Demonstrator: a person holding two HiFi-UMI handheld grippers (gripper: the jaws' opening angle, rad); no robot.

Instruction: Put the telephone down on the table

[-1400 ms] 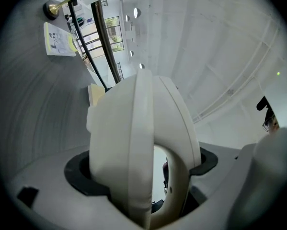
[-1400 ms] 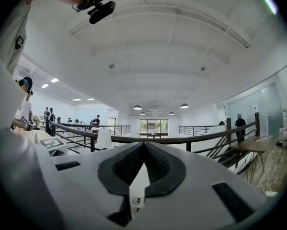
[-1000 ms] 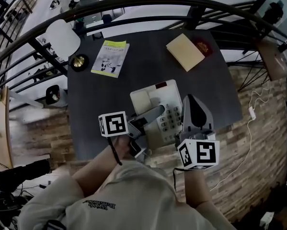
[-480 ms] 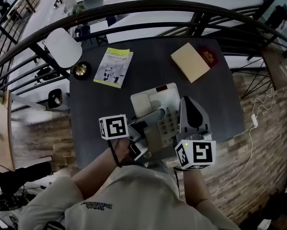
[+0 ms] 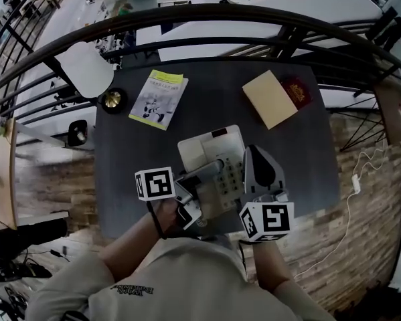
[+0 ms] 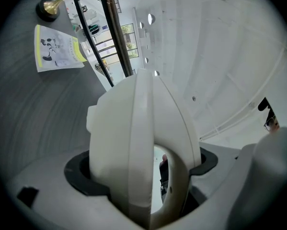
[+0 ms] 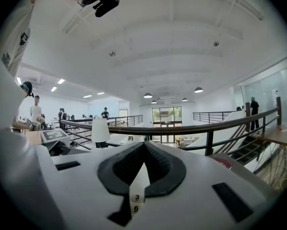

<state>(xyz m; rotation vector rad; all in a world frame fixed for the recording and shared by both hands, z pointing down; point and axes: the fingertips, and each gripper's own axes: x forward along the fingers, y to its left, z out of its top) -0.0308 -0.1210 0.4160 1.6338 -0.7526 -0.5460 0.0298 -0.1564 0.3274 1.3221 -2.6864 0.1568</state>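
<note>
The white telephone point(image 5: 217, 158) is over the near part of the dark table point(image 5: 126, 166), between both grippers. Its grey-white handset point(image 5: 205, 170) lies slantwise across the base. My left gripper point(image 5: 187, 188) is shut on the handset's near end. In the left gripper view the rounded handset point(image 6: 129, 128) fills the jaws of the left gripper point(image 6: 143, 176). My right gripper point(image 5: 252, 152) lies along the phone's right edge, over the keypad. In the right gripper view the right gripper point(image 7: 143, 150) has its pads together. Keys 3 and 6 show through the slit below them.
A yellow-white booklet point(image 5: 158, 99) and a brass bell point(image 5: 112, 100) lie at the table's far left. A tan envelope point(image 5: 269, 99) on a red booklet point(image 5: 298, 91) lies at the far right. A dark railing point(image 5: 207, 12) curves behind the table. A white cable point(image 5: 351, 179) trails over the brick floor.
Both grippers and the telephone have moved together a little farther in over the table and lower. The holds look the same.
</note>
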